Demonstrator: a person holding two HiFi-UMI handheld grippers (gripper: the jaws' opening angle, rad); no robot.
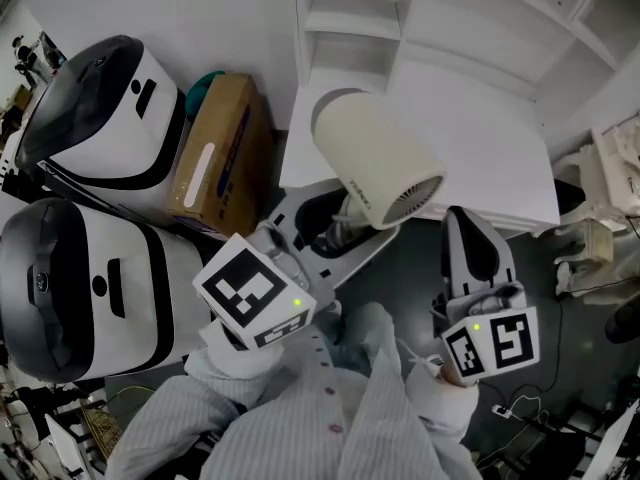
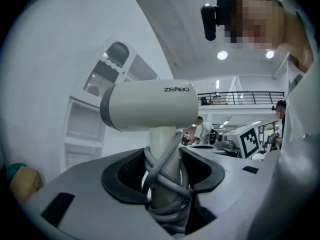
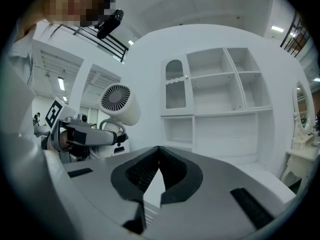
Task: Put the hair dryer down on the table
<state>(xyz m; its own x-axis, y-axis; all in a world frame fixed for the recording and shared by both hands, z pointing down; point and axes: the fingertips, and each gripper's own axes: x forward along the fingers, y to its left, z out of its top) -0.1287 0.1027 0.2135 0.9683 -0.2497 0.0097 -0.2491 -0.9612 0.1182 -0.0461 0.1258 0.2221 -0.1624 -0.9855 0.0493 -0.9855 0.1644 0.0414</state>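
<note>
A cream hair dryer (image 1: 375, 173) stands upright in the air, its barrel level and its rear grille toward the right gripper. My left gripper (image 1: 335, 230) is shut on its handle (image 2: 161, 144), which has a grey cord (image 2: 172, 184) wound around it. The left gripper view shows the barrel (image 2: 150, 106) just above the jaws. My right gripper (image 1: 470, 230) hangs to the right of the dryer, shut with its tips touching and nothing between them (image 3: 159, 151). In the right gripper view the dryer (image 3: 119, 103) and the left gripper (image 3: 107, 136) sit at the left. A white table top (image 1: 480, 153) lies just beyond the dryer.
A white shelf unit (image 3: 220, 94) stands behind the table. Two large white-and-black machines (image 1: 100, 118) (image 1: 80, 288) and a cardboard box (image 1: 215, 158) fill the left. Cables (image 1: 520, 408) lie on the dark floor at the lower right. A person's striped sleeves (image 1: 300, 408) are below.
</note>
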